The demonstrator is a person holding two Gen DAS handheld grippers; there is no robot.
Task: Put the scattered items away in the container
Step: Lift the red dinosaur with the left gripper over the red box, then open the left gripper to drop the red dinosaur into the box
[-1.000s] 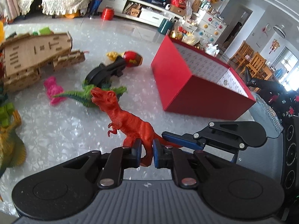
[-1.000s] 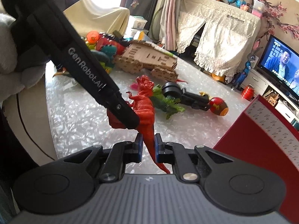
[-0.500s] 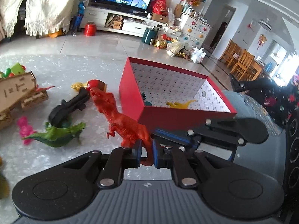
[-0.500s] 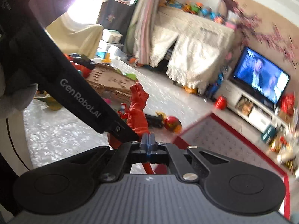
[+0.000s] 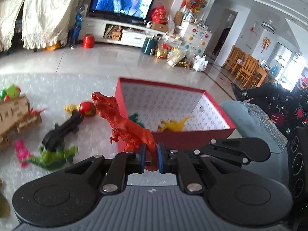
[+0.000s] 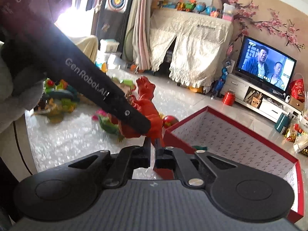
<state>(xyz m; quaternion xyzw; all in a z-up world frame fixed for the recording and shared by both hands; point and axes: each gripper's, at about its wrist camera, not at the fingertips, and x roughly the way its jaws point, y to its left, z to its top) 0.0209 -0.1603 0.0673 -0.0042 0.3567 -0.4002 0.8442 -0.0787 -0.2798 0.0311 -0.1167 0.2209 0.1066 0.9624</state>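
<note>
My left gripper (image 5: pixel 150 157) is shut on the red dinosaur (image 5: pixel 125 125) near its hind end and holds it up beside the near left corner of the red box (image 5: pixel 192 136). My right gripper (image 6: pixel 152 155) is shut on the same dinosaur's tail (image 6: pixel 156 141); the dinosaur's head (image 6: pixel 145 86) rises behind the left gripper's black finger (image 6: pixel 92 88). The box (image 6: pixel 240 132) holds a yellow dinosaur (image 5: pixel 175 125) and a dark green toy (image 5: pixel 136 118).
On the pearly table (image 5: pixel 57 84) lie a green dinosaur (image 5: pixel 52 157), a pink toy (image 5: pixel 22 152), a black toy (image 5: pixel 61 130), a red ball toy (image 5: pixel 87 108) and a cardboard model (image 5: pixel 15 113). More toys (image 6: pixel 57 100) crowd the far left. A person sits at right (image 5: pixel 279 104).
Both grippers have lifted the red dinosaur off the table and carried it right, up to the box's edge. The box interior has come into view.
</note>
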